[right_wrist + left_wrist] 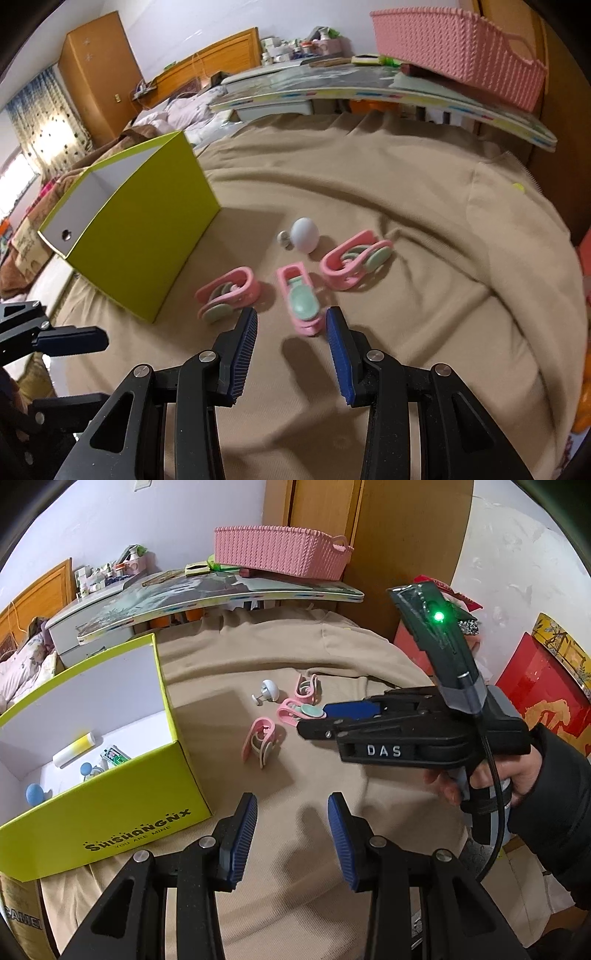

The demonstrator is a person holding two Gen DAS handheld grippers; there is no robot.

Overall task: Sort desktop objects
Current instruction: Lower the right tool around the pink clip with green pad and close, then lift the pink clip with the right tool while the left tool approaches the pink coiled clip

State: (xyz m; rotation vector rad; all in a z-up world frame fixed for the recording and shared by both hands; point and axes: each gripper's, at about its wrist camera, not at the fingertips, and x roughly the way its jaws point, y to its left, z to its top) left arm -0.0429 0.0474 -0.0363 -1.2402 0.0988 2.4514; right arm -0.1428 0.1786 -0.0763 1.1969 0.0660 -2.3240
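On a beige cloth [369, 184] spread over the work surface, you hold your right gripper [291, 328] low with its blue pads [245, 350] spread apart and empty, just short of the middle pink clip [301, 299]. Two more pink clips [225, 291] [354, 264] lie to either side of it, and a white knob [304, 234] sits just behind. Your left gripper [291, 812] hovers released over bare cloth, gripping nothing. Beside the clips stands a lime-green box [122, 794], which already contains a yellow-and-white tube [72, 749] and small blue knobs [35, 794].
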